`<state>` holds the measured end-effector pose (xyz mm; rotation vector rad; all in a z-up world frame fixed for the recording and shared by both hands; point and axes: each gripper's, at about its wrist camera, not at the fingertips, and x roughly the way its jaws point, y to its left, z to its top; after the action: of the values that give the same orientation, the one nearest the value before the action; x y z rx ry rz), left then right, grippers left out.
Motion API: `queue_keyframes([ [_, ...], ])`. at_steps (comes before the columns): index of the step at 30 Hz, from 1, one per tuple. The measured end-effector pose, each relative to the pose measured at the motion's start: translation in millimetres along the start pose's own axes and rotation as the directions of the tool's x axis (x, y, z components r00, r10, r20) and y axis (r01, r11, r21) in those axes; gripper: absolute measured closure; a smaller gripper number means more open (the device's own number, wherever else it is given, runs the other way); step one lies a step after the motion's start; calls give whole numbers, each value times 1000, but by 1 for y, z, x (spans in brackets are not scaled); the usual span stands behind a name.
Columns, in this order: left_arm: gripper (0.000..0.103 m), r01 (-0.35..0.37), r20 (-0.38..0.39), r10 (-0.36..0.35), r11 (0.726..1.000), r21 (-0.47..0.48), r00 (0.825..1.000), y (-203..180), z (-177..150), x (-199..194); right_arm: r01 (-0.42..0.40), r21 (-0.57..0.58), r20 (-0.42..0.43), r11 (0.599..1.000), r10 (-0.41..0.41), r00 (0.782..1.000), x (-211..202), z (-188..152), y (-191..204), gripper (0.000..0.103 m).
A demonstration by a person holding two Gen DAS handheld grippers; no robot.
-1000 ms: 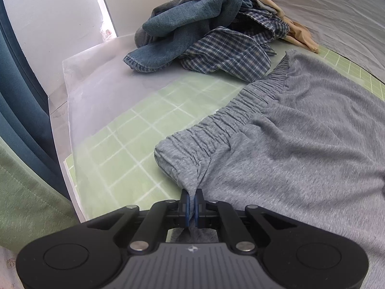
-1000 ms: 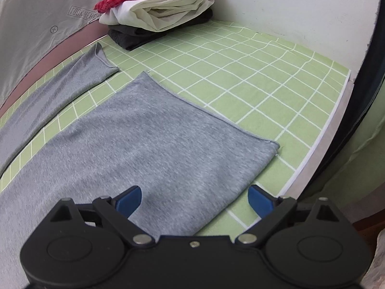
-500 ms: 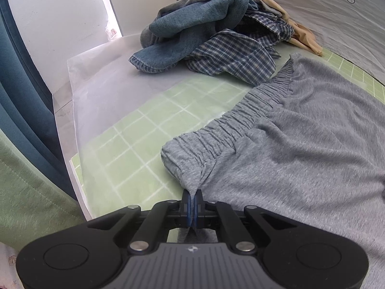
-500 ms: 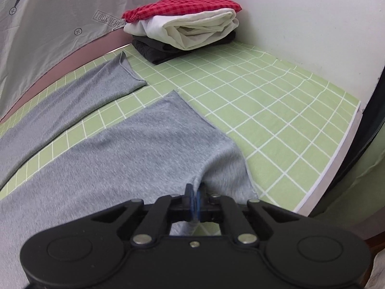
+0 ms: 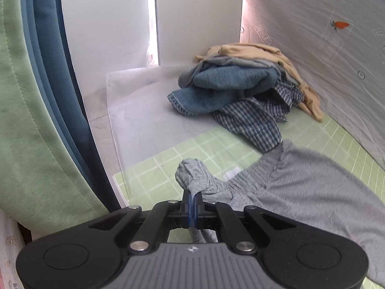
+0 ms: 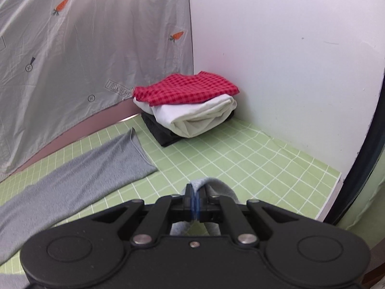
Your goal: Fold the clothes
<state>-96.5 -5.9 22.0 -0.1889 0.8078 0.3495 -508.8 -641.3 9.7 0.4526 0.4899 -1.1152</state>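
Both grippers clamped on grey trousers (image 5: 312, 187): left gripper (image 5: 192, 201) pinches waistband corner, right gripper (image 6: 195, 198) the near leg's hem; long axis spans them; far leg (image 6: 84, 168) flat on mat (image 6: 240, 159).

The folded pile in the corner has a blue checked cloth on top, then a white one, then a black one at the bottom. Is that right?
Not quite. The top cloth is red checked, not blue, as the right wrist view shows. The white one lies under it and the black one is at the bottom.
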Motion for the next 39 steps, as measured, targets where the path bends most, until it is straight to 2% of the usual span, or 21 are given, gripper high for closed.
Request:
queue_keyframes([
  [4, 101, 3, 72, -5, 1000, 26, 997, -6, 21, -19, -11, 27, 63, 1000, 9, 998, -4, 19, 7, 101],
  [10, 101, 24, 66, -27, 999, 38, 997, -36, 20, 0, -19, 18, 48, 1000, 18, 999, 25, 18, 34, 101],
  [18, 101, 57, 113, -65, 996, 72, 991, -84, 50, 29, -31, -22, 115, 999, 34, 993, 72, 58, 73, 101],
  [24, 101, 79, 136, -90, 993, 88, 987, -130, 70, 71, -54, -89, 149, 995, 67, 987, 133, 91, 120, 101],
  [27, 101, 92, 147, -107, 990, 105, 983, -166, 84, 105, -89, -109, 132, 990, 103, 986, 186, 115, 153, 101],
  [30, 101, 91, 158, -105, 992, 92, 982, -209, 95, 142, -145, -53, 85, 988, 149, 985, 250, 128, 203, 100],
  [31, 95, 104, 152, -117, 990, 92, 981, -223, 97, 155, -162, -28, 75, 986, 164, 984, 272, 130, 218, 93],
  [32, 94, 112, 138, -126, 988, 107, 982, -237, 97, 167, -157, -42, 57, 987, 159, 986, 290, 130, 234, 72],
  [33, 90, 98, 124, -114, 987, 130, 986, -249, 94, 175, -119, -78, 48, 990, 123, 991, 303, 129, 247, 63],
  [35, 77, 85, 105, -104, 983, 165, 989, -261, 82, 176, -91, -141, 66, 986, 101, 993, 302, 118, 254, 57],
  [36, 65, 95, 97, -113, 981, 169, 989, -259, 72, 173, -79, -171, 77, 982, 94, 993, 301, 112, 257, 54],
  [37, 57, 105, 88, -121, 979, 173, 989, -258, 63, 169, -71, -174, 68, 982, 84, 994, 297, 102, 253, 44],
  [38, 55, 110, 73, -124, 979, 171, 990, -253, 53, 164, -64, -169, 53, 984, 74, 996, 292, 92, 247, 37],
  [39, 54, 112, 54, -122, 980, 164, 991, -245, 42, 159, -53, -157, 33, 986, 58, 998, 288, 81, 238, 36],
])
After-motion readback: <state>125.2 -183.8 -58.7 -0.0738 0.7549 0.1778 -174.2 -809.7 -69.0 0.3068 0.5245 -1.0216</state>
